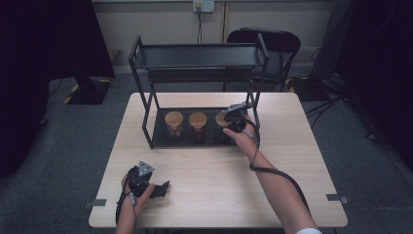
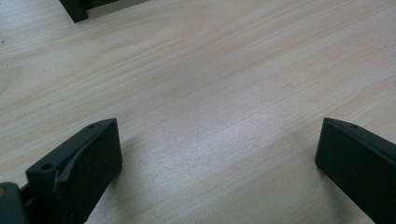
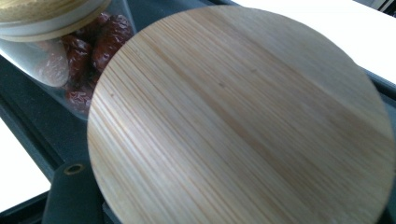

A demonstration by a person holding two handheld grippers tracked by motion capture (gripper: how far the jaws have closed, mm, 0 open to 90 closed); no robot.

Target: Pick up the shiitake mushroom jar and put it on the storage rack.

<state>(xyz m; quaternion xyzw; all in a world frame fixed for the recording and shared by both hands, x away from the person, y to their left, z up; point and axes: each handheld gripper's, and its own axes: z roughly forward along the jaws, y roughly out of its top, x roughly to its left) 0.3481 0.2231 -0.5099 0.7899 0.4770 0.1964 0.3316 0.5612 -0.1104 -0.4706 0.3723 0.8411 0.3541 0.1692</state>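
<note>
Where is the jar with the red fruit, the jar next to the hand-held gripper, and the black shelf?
Red-fruit jar (image 3: 77, 51), right gripper view, glass side.
Rightmost jar (image 3: 243, 126), right gripper view, wooden lid.
Black shelf (image 1: 197, 55), high view, top tier.

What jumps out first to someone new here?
The black two-tier rack at the table's far middle, with three wooden-lidded jars on its lower shelf. The right gripper is at the rightmost jar, whose round bamboo lid looms close in the right gripper view. The left gripper rests open on the near-left tabletop.
</note>
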